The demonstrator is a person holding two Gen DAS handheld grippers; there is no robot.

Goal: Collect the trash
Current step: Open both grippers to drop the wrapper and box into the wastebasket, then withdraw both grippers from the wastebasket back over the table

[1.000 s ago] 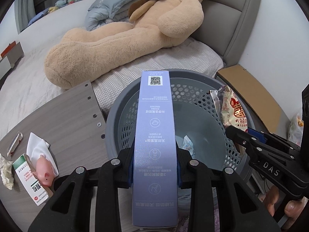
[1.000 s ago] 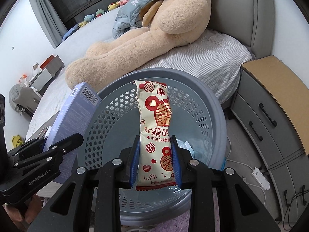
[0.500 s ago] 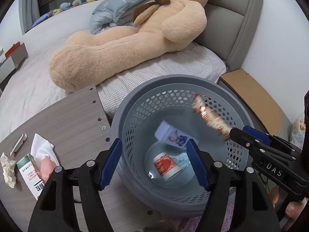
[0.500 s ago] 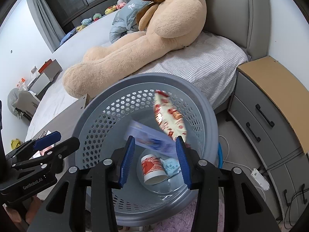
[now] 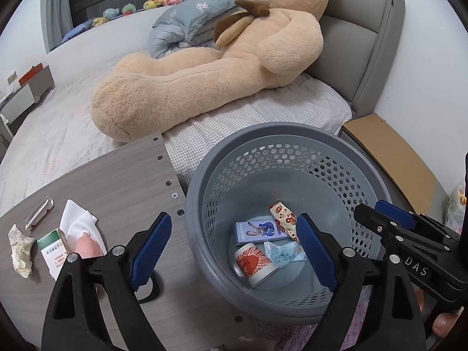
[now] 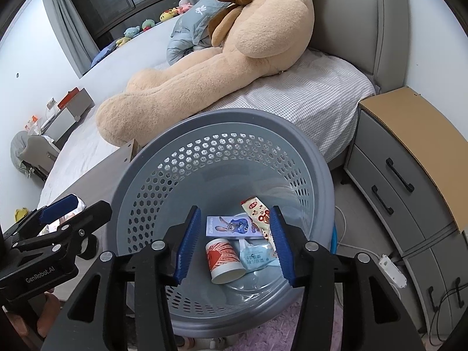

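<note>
Both the left gripper and right gripper hang above the grey perforated basket, jaws opening and empty. Inside the basket lie the purple box, snack wrapper, paper cup and blue packet.

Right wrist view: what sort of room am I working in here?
A bedroom, most likely: a bed with a padded grey headboard, a huge teddy bear lying on it, and a nightstand with drawers beside it.
</note>
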